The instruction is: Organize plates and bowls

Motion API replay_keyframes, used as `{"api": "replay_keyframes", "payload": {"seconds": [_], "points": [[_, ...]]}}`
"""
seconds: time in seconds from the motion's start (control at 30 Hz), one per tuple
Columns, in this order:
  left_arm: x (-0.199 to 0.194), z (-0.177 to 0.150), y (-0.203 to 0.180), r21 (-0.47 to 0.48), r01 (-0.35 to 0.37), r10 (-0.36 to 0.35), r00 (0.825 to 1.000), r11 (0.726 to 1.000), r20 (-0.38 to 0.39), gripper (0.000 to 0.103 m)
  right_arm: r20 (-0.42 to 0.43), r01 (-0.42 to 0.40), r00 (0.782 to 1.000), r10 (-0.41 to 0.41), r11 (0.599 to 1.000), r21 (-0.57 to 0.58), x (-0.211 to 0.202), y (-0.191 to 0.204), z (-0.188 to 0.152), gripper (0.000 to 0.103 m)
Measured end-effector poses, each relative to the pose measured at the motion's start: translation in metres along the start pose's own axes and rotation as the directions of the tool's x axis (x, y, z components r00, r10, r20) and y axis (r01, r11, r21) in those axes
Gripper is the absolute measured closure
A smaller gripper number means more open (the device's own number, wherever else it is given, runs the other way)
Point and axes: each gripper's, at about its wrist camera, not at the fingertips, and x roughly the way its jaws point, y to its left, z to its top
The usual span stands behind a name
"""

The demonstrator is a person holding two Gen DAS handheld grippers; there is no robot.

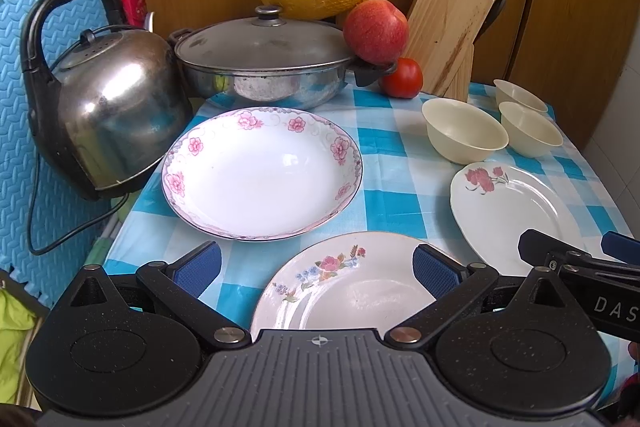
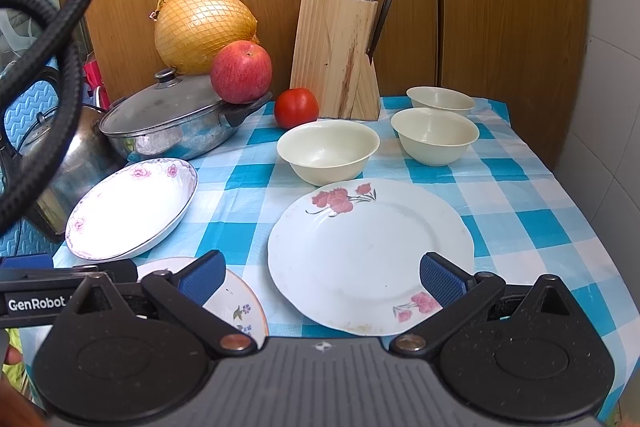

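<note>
Three plates lie flat and apart on the checked worktop [image 2: 520, 195]: a deep plate with pink flower rim [image 1: 262, 175] at the left near the kettle [image 1: 104, 99], a small plate with mixed flowers [image 1: 352, 287] at the front edge, and a wide plate with red flowers [image 2: 370, 255] at the right. Three cream bowls stand upright behind that wide plate: a big bowl [image 2: 328, 151] just beside its far rim, and two small bowls [image 2: 435, 135] further back near the knife block [image 2: 336, 55].

Nothing is stacked yet. The left gripper [image 1: 316, 271] hovers over the small plate, jaws wide open, holding nothing. The right gripper [image 2: 322, 275] hovers over the near rim of the wide plate, jaws also wide open and empty.

Likely first step: pick a plate by its rim. To do it well, come in low at the near edge, one finger under the rim and one on top, close firmly, lift level. Glazed plates probably slip, so grip well onto the rim. Keep the two grippers from bumping; they are close together.

Pot [image 1: 264, 67], apple [image 2: 241, 71], tomato [image 2: 296, 107] and netted pomelo [image 2: 204, 31] sit at the back, out of the way.
</note>
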Motion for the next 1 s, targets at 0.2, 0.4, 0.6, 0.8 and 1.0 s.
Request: {"api": "replay_keyframes", "payload": {"seconds": [0.2, 0.4, 0.6, 0.8, 1.0], "points": [[-0.0001, -0.0004, 0.0003, -0.001, 0.001, -0.001, 1.0, 1.0, -0.002, 0.0, -0.007, -0.001, 1.0, 0.001, 1.0, 0.002, 0.0005, -0.0003, -0.0005, 0.001], [-0.0009, -0.0014, 0.0016, -0.001, 0.001, -0.001, 1.0, 1.0, -0.004, 0.0, -0.009, -0.003, 1.0, 0.003, 1.0, 0.004, 0.0012, -0.0002, -0.0005, 0.001], [-0.0007, -0.0012, 0.0009, -0.001, 0.0, 0.0, 1.0, 1.0, -0.004, 0.0, -0.01, -0.003, 1.0, 0.003, 1.0, 0.004, 0.0011, -0.0002, -0.0009, 0.001], [-0.0007, -0.0012, 0.0007, -0.001, 0.0, 0.0, 1.0, 1.0, -0.004, 0.0, -0.01, -0.003, 1.0, 0.003, 1.0, 0.004, 0.0011, -0.0003, -0.0009, 0.001], [-0.0014, -0.0034, 0.0014, -0.001, -0.001, 0.001, 1.0, 1.0, -0.005, 0.0, -0.01, -0.003, 1.0, 0.003, 1.0, 0.004, 0.0008, 0.0, -0.0031, 0.001]]}}
